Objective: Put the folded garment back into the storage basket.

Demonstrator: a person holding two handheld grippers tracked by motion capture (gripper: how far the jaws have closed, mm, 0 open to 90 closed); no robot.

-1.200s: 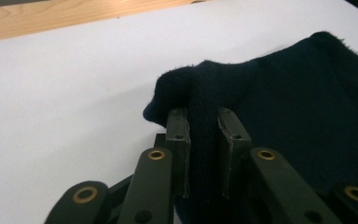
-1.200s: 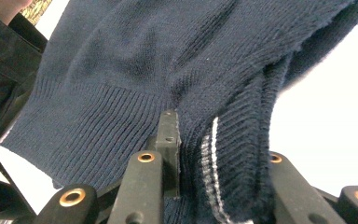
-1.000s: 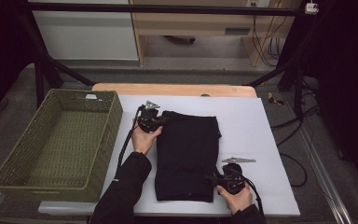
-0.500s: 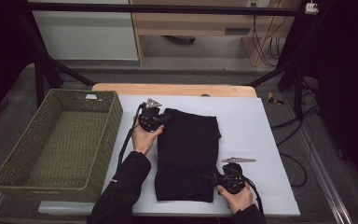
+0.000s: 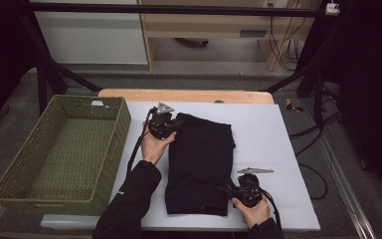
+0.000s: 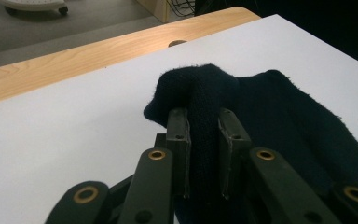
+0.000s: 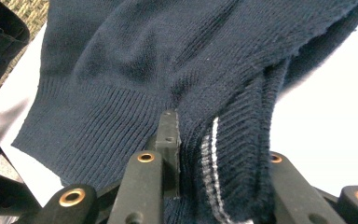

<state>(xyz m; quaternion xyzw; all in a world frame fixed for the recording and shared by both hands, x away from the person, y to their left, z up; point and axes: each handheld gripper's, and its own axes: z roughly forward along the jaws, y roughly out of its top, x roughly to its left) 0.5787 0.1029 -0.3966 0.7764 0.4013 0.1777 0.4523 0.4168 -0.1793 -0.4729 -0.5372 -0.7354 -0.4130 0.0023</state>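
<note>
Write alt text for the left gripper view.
The left tongs pinch a bunched fold of a dark knitted sweater, lifting it a little off the white table cover. A strip of wooden table edge runs behind it.

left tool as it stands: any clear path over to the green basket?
Probably yes. The basket sits just beside the left tool with bare table between them. But that tool is shut on a corner of the dark sweater, and the right tool grips the opposite corner, so the sweater would come along.
</note>
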